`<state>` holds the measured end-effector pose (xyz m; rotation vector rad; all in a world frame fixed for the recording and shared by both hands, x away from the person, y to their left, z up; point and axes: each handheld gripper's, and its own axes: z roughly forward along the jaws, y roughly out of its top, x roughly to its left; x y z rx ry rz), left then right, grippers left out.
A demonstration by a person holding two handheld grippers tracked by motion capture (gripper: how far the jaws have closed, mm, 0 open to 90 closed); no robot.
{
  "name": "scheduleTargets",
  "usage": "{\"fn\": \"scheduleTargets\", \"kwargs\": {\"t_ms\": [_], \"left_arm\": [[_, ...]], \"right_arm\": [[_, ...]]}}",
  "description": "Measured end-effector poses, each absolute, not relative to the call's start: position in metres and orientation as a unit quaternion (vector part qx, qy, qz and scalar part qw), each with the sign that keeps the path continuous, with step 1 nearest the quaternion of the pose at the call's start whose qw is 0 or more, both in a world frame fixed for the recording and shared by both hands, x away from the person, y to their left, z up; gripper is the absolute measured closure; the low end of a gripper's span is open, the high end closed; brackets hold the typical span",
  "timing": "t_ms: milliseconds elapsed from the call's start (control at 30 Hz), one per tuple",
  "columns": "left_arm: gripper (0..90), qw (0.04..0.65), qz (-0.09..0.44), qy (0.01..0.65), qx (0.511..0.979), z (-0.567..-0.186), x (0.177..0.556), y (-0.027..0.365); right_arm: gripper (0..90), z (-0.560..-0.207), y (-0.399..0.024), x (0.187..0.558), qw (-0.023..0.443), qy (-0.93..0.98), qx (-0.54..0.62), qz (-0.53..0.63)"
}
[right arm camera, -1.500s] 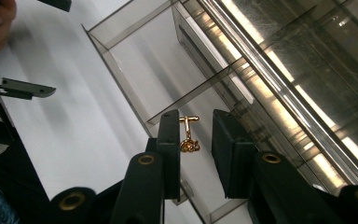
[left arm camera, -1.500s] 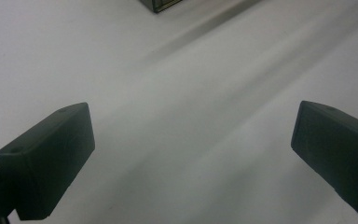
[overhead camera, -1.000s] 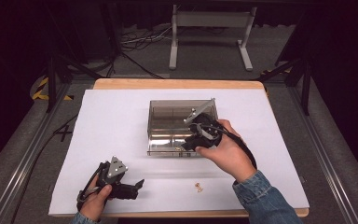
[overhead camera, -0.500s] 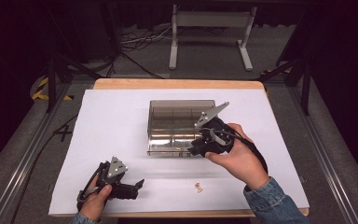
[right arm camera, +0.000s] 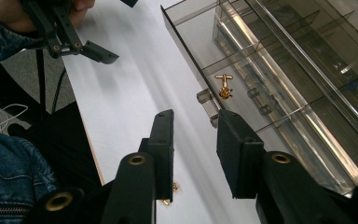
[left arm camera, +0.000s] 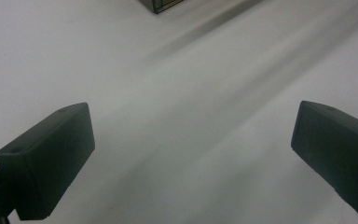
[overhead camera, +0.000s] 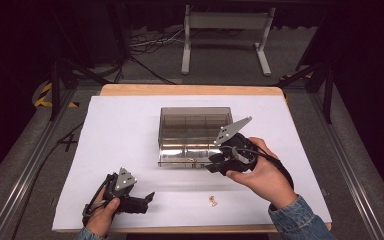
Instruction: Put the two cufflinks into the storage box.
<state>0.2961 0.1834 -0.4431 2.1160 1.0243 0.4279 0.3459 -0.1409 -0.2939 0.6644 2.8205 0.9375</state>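
A clear plastic organiser box is seen at the centre of the high view, standing on the white sheet that covers the worktop. Its shallow front drawer is drawn out toward the lower edge of the frame. In the right gripper view the drawer occupies the upper middle, and a small gold cufflink is found lying inside it, just behind the drawer's front wall and close to two small clear knobs.

The right claw is recorded right of centre in the high view, held at the drawer's front right corner. In the right gripper view the right claw is shown with a narrow gap between its jaws; the jaws have just been opening, and nothing is gripped between them. The front edge of the drawer is seen beyond the gap.

A second gold cufflink is noted on the white sheet in the lower middle of the high view, apart from the box and below the right hand. It is partly visible under the jaws at the bottom of the right gripper view.

The left claw is observed at the lower left of the high view, resting low over the sheet, well apart from the box. In the left gripper view its jaws are set wide, with only bare white sheet between them
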Motion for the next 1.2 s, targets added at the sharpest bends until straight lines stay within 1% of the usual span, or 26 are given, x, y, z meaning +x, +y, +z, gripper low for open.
{"fn": "scheduleTargets", "kwargs": {"t_ms": [233, 400, 833, 1200], "left_arm": [[0.1, 0.367, 0.166, 0.399, 0.824, -0.443, 0.296, 0.183], [0.1, 0.369, 0.169, 0.398, 0.823, -0.441, 0.295, 0.184], [0.0, 0.374, 0.161, 0.387, 0.828, -0.440, 0.293, 0.182], [0.1, 0.372, 0.169, 0.383, 0.828, -0.440, 0.292, 0.182]], "right_arm": [[66.6, -0.296, -0.148, 0.340, 0.047, 0.922, 0.222, 0.315], [66.6, -0.305, -0.147, 0.335, 0.053, 0.921, 0.233, 0.308], [65.4, -0.329, -0.146, 0.330, 0.036, 0.921, 0.239, 0.305], [64.2, -0.348, -0.145, 0.328, 0.027, 0.923, 0.242, 0.298]]}}
